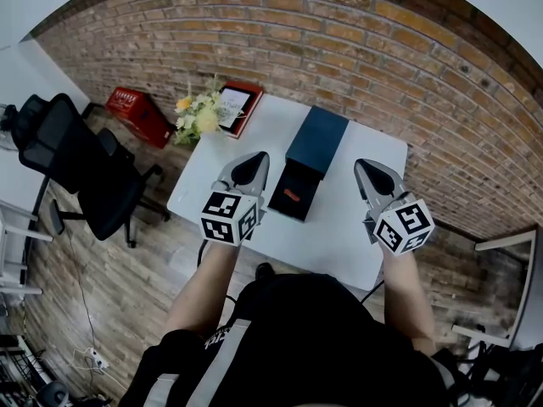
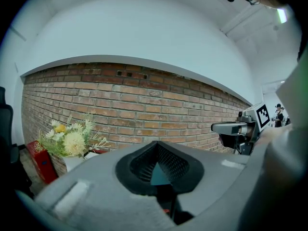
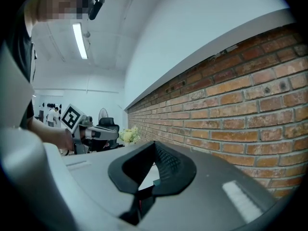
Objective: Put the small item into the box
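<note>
A small orange item [image 1: 291, 195], too small to identify, is lying inside the black base of an open box [image 1: 307, 179]. The box is sitting near the middle of a white table [image 1: 339, 231]. Its dark teal lid [image 1: 316, 138] is resting flat and touching the base's far end; whether the two are hinged cannot be told.

The left gripper [image 1: 258, 159] is hanging just beside the box on one side. The right gripper [image 1: 365, 168] is hovering a little further off on the other. Both are showing their jaws pressed together at the tips, and neither is carrying anything.

Judging from how things lie, the item is looking as if it is already in the box. That suggests the placing step is at or near its end, with no grasp in hand. Any further move, such as seating the item or bringing the lid over, would be calling for a gripper to part its jaws first. It would then be reaching inward over the base's low side wall without nudging the box.

Bare tabletop is lying open on both sides of the box, more of it on the right. The table's near edge is running below the grippers. A bunch of flowers [image 1: 199, 115] and a red-framed panel [image 1: 240, 104] are crowding the far left corner, well apart from the box. A brick wall [image 1: 339, 41] is closing off the far side, and a black office chair [image 1: 76, 155] is standing on the floor to the left.
</note>
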The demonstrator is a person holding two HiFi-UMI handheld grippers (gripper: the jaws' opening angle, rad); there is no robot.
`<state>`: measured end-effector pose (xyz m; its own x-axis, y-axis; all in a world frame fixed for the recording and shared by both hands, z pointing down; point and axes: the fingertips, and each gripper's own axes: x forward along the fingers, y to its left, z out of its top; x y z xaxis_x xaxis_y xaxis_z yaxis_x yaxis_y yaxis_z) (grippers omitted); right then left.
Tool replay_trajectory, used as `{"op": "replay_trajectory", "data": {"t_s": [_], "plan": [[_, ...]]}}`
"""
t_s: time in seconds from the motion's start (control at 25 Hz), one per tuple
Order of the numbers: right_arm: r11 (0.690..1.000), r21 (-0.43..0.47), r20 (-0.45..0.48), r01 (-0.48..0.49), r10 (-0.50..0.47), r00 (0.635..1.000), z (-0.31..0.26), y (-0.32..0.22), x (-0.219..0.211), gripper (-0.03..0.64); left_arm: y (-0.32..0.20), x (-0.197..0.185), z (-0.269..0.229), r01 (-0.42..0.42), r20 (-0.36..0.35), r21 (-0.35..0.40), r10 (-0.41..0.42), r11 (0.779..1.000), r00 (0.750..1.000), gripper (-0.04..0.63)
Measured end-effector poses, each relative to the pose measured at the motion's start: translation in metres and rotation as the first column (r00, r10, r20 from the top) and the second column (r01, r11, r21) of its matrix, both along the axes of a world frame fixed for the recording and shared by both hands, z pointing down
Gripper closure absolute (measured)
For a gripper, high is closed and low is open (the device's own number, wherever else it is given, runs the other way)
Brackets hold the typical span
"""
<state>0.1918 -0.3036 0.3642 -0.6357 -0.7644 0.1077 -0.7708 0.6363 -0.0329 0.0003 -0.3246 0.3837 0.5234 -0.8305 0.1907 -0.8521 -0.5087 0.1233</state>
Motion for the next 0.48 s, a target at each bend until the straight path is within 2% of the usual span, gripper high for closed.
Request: {"op": "replay_trajectory", "data": {"t_s": [0.48], "plan": [[1.000, -0.030, 0.020, -0.006, 0.007, 1.000, 0.0066, 0.0031, 0.0063, 0.617, 0.0019, 0.0030, 0.0031, 0.002, -0.007, -0.013, -0.002, 1.000, 1.000, 0.588]]}}
